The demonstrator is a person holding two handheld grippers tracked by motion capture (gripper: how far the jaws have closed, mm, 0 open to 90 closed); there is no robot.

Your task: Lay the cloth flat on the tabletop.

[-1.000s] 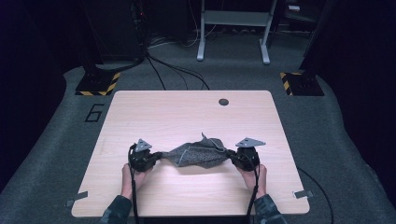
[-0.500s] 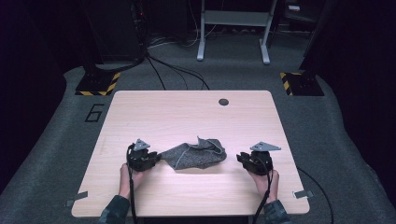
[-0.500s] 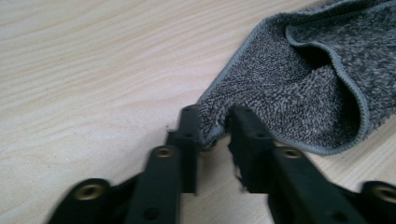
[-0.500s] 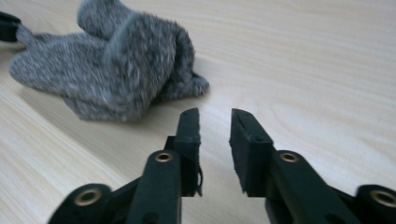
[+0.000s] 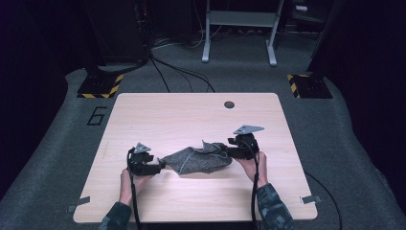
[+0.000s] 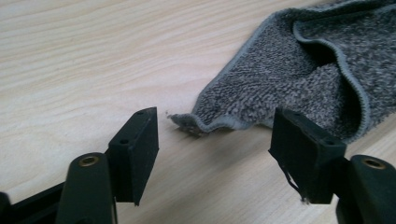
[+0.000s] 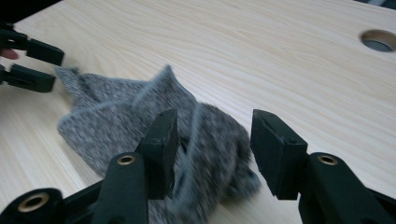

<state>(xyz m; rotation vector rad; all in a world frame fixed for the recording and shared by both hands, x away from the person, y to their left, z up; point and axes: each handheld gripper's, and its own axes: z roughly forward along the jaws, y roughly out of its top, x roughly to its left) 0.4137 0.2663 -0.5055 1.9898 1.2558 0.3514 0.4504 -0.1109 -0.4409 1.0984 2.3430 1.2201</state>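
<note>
— Where is the grey towel (image 5: 198, 160)?

— It lies crumpled on the wooden table (image 5: 191, 115), a bit nearer the person's edge than the middle. It is bunched up, with folds and a pale stitched rim showing.

— And the left gripper (image 5: 160, 164)?

— It sits just beside the towel's left corner. In the left gripper view its two black jaws stand wide apart, and the towel's frayed corner (image 6: 187, 122) lies flat on the wood between them, a little ahead of the tips. Nothing is pinched.

— What about the right gripper (image 5: 229, 149)?

— It is at the towel's right end, up against the cloth. In the right gripper view its jaws are apart too, with the bunched towel (image 7: 140, 126) under and just ahead of them (that part looks blurry, so I cannot tell if a jaw touches it).

— Who holds them?

— A person's left hand (image 5: 129, 182) and right hand (image 5: 251, 165), both on the near side of the towel. The sleeves have a speckled pattern.

— Anything else on the table?

— A small round hole (image 5: 229, 104), well beyond the towel, near the far edge.
</note>
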